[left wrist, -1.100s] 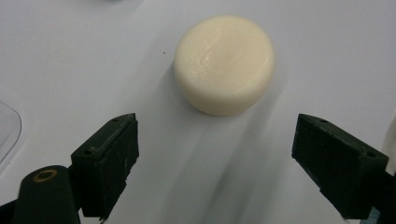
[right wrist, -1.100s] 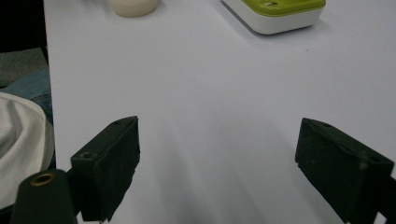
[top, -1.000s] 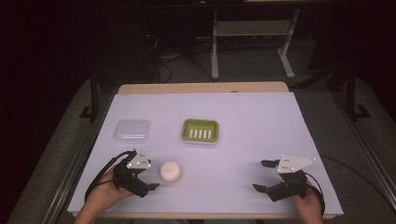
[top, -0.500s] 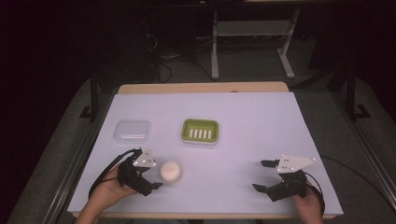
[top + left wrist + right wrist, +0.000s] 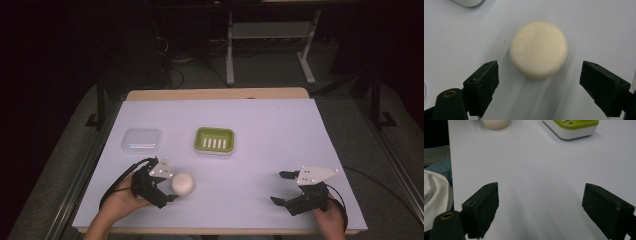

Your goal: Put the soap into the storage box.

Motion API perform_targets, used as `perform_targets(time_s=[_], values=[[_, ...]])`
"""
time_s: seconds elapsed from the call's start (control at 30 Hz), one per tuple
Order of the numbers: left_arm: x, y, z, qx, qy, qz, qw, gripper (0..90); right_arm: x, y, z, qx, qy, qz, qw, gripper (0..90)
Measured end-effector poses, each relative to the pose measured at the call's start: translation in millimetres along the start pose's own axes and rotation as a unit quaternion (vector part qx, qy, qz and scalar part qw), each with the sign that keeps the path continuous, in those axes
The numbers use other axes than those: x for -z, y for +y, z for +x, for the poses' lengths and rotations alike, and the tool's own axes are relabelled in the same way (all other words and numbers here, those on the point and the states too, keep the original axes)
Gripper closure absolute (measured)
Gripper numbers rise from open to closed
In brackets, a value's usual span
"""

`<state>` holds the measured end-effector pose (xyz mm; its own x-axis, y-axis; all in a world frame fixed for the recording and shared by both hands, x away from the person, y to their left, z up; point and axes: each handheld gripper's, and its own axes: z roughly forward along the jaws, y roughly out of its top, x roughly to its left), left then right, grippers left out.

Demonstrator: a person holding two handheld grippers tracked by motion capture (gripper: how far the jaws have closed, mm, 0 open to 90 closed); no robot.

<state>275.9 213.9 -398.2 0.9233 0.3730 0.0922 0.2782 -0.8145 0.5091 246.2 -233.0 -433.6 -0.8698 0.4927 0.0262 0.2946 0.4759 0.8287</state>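
A: We hold our left gripper (image 5: 167,186) right up to the round cream soap (image 5: 182,184) on the white table (image 5: 260,125). In the left gripper view the soap (image 5: 538,49) lies flat just ahead of the two black jaws and between their lines, a little nearer the left jaw than the right.

B: Do the pads touch it?

A: No. We see bare table on both sides of the soap. The jaws stand spread wide, though they have just been closing a little, with the soap in front of the gap and not yet pinched.

B: And our right gripper (image 5: 283,188)?

A: Its jaws are spread wide as well, with nothing but bare table between them. Far ahead of them, in the right gripper view, we see the soap (image 5: 495,124) toward the left jaw's side and the green soap dish (image 5: 571,127) toward the right jaw's side, both well apart from the pads.

B: Anything else near?

A: A clear plastic lid (image 5: 142,140) lies beyond our left gripper.
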Motion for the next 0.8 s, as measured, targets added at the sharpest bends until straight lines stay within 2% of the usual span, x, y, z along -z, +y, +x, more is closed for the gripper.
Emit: perform_targets(time_s=[0.53,0.8], values=[[-11.6,9.2,1.1,-0.007,-0.015,0.008,0.9998,15.5,-0.2,0.3,0.3,0.000,0.001,-0.001,1.0000,13.1],[-16.4,15.6,1.7,-0.015,-0.015,0.016,0.9997,15.5,-0.3,0.5,0.6,0.001,0.002,0.000,1.0000,13.1]])
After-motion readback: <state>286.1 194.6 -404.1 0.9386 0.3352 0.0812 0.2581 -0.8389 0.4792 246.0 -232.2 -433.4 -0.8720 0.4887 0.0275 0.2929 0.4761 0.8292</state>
